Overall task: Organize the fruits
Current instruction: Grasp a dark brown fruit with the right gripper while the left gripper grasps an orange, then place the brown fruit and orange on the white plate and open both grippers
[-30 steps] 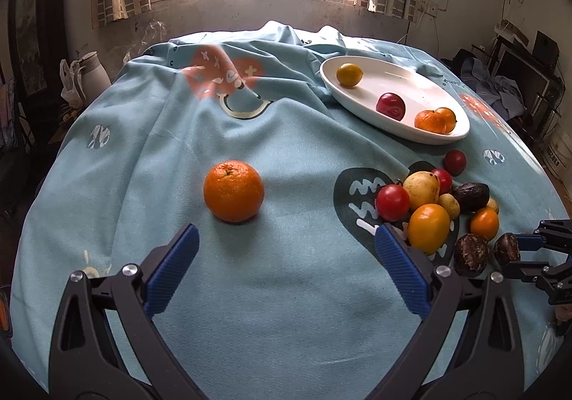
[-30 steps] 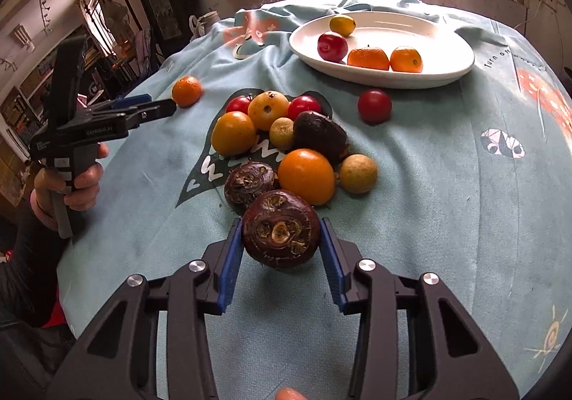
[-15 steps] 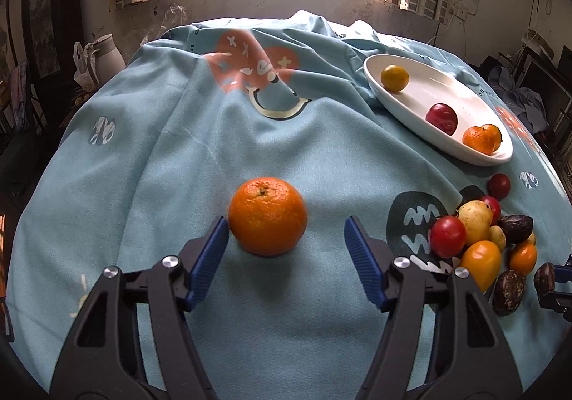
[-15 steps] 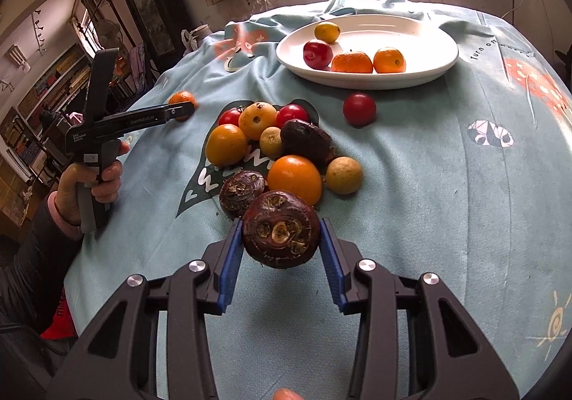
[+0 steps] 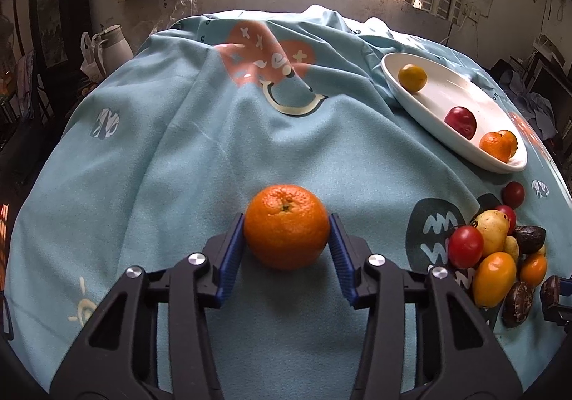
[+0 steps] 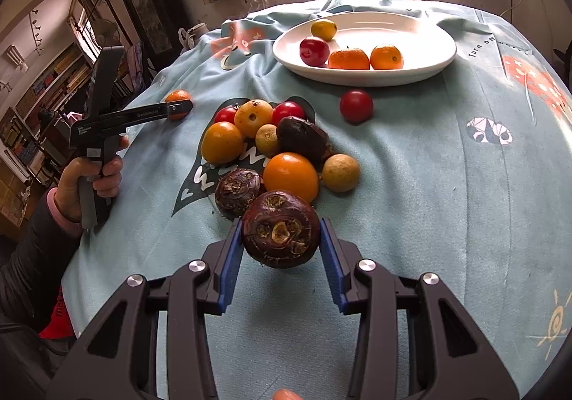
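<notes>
From my left wrist camera, my left gripper (image 5: 286, 249) has just been closing, and its blue pads now press both sides of the big orange (image 5: 286, 226), which sits on the blue cloth (image 5: 178, 156) near me. Far right lies the white plate (image 5: 443, 92) with a yellow fruit, a red one and two small orange ones. A pile of fruit (image 5: 497, 249) sits near right, partly cut off by the edge, so I cannot count it. A white jug (image 5: 114, 45) stands far left. From my right wrist camera, my right gripper (image 6: 282, 249) is clamped on a dark brown round fruit (image 6: 281, 229). The pile lies just beyond it. One red fruit (image 6: 356, 105) sits alone between pile and plate. The cloth reads "turn on" (image 6: 481, 44), then it blurs. A hand (image 6: 89, 178) at the left holds the other tool; its small white label is too tiny to read.
</notes>
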Action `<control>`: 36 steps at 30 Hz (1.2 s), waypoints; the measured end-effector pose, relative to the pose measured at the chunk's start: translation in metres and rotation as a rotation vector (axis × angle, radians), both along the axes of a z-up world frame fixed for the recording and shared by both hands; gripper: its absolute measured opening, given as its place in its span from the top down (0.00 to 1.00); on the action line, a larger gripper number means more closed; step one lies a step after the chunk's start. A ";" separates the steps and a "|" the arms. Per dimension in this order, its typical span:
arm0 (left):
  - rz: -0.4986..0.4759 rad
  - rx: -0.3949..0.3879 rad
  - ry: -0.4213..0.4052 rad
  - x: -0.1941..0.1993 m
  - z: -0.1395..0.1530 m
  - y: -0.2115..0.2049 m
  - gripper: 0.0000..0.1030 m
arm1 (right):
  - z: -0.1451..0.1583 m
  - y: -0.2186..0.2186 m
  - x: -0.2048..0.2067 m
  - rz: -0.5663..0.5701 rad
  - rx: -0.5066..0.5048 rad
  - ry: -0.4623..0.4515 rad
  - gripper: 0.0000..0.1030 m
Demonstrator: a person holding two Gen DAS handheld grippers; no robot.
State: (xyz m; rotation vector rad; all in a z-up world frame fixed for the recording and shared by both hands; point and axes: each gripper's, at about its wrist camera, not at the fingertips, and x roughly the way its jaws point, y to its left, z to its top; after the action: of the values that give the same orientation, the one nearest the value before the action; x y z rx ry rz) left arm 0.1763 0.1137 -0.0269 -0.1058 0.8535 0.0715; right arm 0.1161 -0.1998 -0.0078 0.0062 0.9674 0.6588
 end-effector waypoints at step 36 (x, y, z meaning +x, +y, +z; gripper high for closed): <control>-0.259 0.015 -0.096 0.116 0.063 -0.154 0.56 | 0.030 -0.046 0.163 -0.336 0.166 -0.193 0.59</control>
State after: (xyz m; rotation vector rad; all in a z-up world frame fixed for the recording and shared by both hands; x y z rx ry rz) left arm 0.2927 -0.0408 0.0363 0.0161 0.7642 -0.1690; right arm 0.2796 -0.2459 0.0225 0.2428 0.7021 0.4182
